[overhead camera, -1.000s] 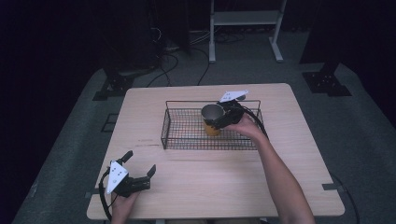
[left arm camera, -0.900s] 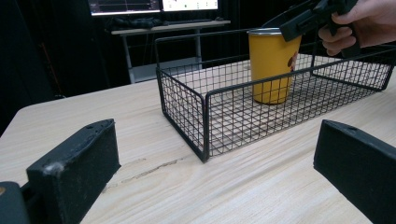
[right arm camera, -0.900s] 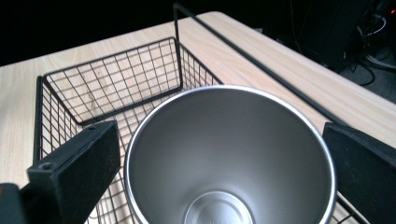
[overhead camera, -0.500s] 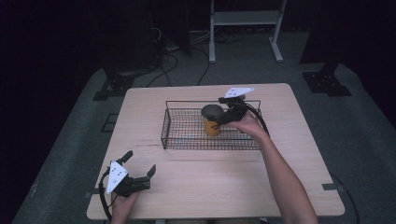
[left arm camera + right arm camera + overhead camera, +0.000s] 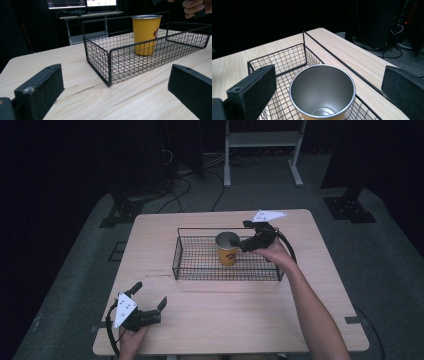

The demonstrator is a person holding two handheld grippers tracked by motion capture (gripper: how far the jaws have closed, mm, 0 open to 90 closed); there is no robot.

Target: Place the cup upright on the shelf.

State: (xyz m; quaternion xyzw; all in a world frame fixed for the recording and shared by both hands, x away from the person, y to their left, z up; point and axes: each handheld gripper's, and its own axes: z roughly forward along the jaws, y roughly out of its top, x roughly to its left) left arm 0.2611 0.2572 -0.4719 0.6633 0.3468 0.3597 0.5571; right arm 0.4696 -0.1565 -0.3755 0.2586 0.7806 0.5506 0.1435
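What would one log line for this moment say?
yellow cup: upright in wire basket | right gripper: open above cup | left gripper: open, idle on table

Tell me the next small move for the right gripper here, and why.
Probably lift the right gripper up and away from the yellow cup. The cup stands upright on the floor of the wire basket, and in the right gripper view the fingers are spread wide on either side of its rim, not touching it. The left gripper rests open on the table.
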